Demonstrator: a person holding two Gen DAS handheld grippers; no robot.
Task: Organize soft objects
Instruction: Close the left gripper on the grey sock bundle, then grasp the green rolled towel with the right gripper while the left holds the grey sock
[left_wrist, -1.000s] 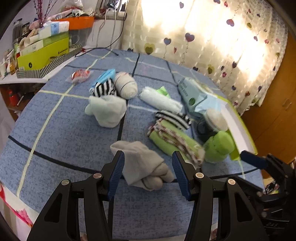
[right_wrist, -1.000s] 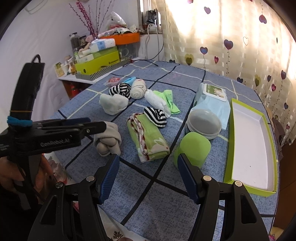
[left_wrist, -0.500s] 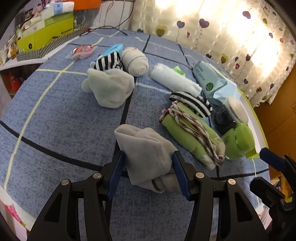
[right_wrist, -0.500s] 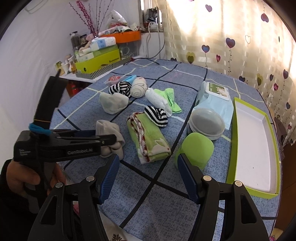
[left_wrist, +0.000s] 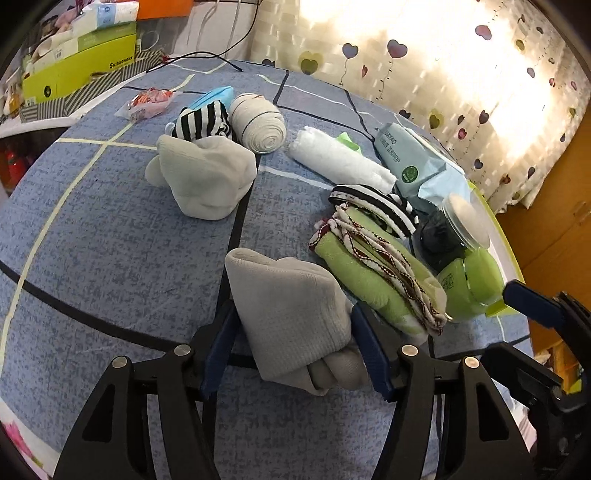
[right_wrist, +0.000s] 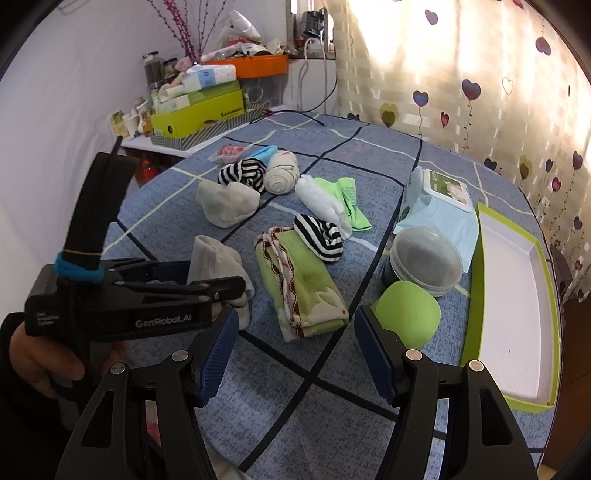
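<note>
left tongs straddle grey sock bundle on the table, pads touching its sides, apparently gripping for transfer; right tongs wide open, empty, likely waiting

Matt ribbed-knit grey sock (glossy plastic tub nearby).

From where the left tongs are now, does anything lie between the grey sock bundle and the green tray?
Yes. The folded green towel, the green cup and the lidded container lie between the grey sock bundle and the tray.
</note>
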